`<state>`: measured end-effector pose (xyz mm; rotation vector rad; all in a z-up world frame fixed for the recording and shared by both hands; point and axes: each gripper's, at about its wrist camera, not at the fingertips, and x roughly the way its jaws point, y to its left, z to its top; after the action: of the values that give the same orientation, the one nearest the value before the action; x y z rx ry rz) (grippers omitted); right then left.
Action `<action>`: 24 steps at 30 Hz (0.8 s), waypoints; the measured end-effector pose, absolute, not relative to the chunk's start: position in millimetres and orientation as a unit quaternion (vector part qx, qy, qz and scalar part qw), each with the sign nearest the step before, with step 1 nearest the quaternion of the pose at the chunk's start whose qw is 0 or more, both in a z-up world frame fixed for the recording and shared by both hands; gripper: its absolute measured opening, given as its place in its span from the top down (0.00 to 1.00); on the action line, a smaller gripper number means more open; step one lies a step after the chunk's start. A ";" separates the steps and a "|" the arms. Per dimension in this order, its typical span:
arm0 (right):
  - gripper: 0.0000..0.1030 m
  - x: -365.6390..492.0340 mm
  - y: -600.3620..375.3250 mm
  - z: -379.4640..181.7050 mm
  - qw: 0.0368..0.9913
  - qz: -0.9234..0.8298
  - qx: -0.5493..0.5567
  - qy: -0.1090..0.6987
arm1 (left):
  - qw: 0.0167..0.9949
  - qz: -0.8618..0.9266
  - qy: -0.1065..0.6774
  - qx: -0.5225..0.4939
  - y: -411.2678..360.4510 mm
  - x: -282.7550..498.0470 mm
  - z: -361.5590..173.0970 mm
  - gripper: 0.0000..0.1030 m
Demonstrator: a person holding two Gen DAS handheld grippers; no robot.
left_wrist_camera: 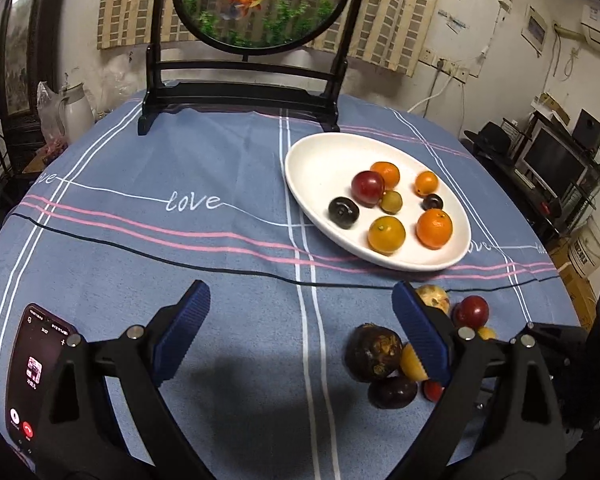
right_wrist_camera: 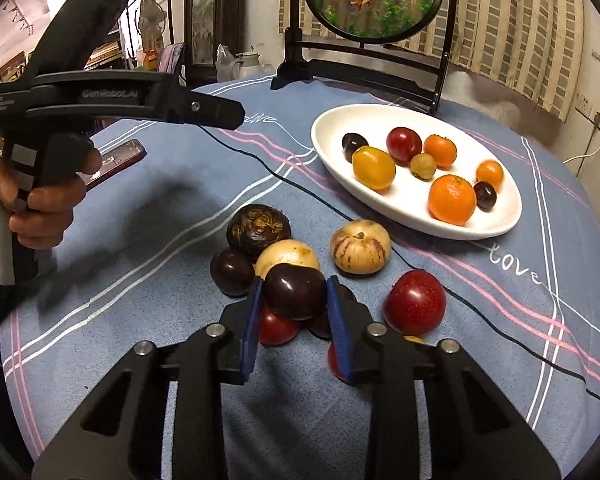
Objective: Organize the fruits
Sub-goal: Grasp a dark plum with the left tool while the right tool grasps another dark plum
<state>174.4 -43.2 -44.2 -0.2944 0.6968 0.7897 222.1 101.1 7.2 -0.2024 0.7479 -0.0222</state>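
The right gripper [right_wrist_camera: 294,294] clamps a dark plum [right_wrist_camera: 295,291], roundish with no clear long axis, at its tips. Beyond lies the loose fruit pile [right_wrist_camera: 260,228]. Farther right, the oval white plate [right_wrist_camera: 380,204] runs diagonally. The left gripper [left_wrist_camera: 300,320] gapes wide, empty.

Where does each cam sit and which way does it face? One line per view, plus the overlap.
Left wrist: on the left claw, angled down across the blue tablecloth toward the white dish and goldfish screen; its two blue pads stand wide apart with nothing between; a phone lies near the left pad.
Right wrist: on the right claw, angled down at the loose fruit pile; its pads are shut on a dark plum; the hand holding the left claw shows at left.
Shared: dish, screen, tablecloth, knobbly dark fruit.
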 end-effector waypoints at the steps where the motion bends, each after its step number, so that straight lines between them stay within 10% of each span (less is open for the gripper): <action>1: 0.70 176.3 -46.5 -41.1 0.855 0.378 -0.129 0.330 | 0.925 -0.015 0.366 -0.097 99.9 221.2 7.0 0.09; 5: 0.70 183.7 -71.2 -24.1 0.870 0.372 -0.065 0.317 | 0.919 -0.081 0.380 -0.062 83.3 211.0 3.5 0.11; 12: 0.70 198.1 -89.8 -22.0 0.875 0.352 -0.020 0.332 | 0.891 -0.180 0.417 0.007 44.2 188.3 -25.2 0.56; 24: 0.70 192.9 -88.1 -24.8 0.872 0.355 -0.026 0.336 | 0.880 -0.164 0.445 0.032 26.3 198.8 -46.5 0.60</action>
<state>192.9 -88.1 -24.8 -0.0553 0.7033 0.7426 198.8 26.3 -46.5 0.0675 0.9275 -0.3409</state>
